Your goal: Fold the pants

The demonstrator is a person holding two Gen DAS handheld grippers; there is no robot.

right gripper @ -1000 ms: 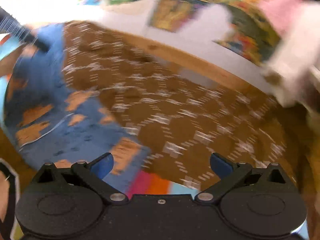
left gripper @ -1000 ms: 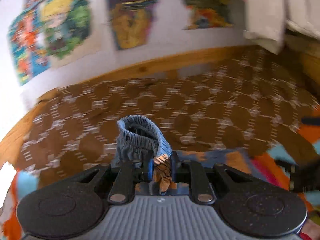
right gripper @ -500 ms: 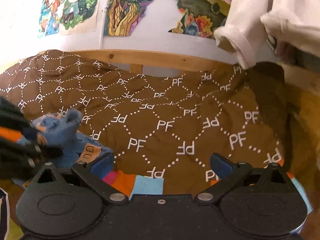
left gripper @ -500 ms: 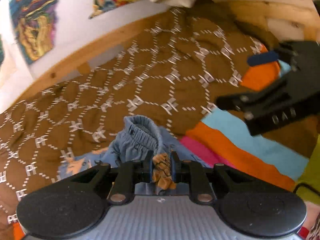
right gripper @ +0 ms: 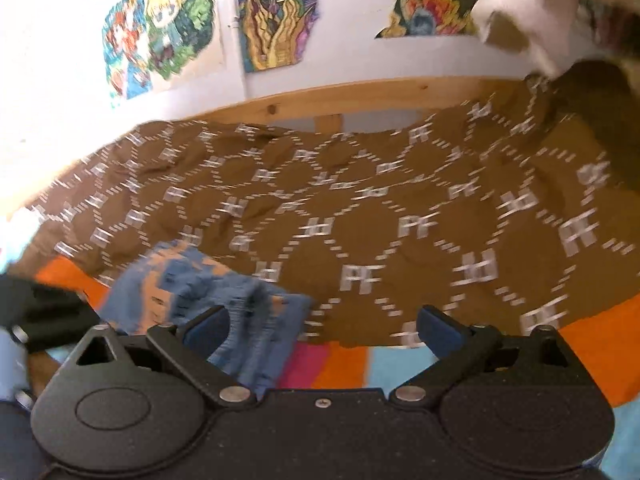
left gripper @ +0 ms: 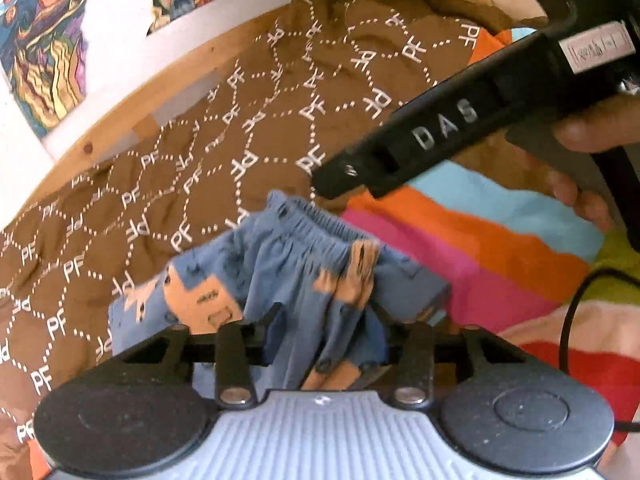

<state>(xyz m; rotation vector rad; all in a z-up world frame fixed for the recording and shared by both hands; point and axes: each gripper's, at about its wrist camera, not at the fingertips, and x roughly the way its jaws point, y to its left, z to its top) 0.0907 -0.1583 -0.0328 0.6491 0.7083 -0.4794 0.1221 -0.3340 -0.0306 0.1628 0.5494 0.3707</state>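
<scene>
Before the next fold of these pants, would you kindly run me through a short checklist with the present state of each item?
1. Pants down on the bed: ok, they lie bunched where the brown blanket meets the striped blanket.
2. Left tool letting go: not ok yet, its jaws are opening but cloth is between them.
3. Right tool free: ok, nothing is gripped, jaws wide though closing.
4. Right tool clear of the pants: ok, it hovers just beyond the waistband.
5. Pants lying flat: not ok, they are rumpled.
6. Legs lined up: cannot tell, they are hidden.
</scene>
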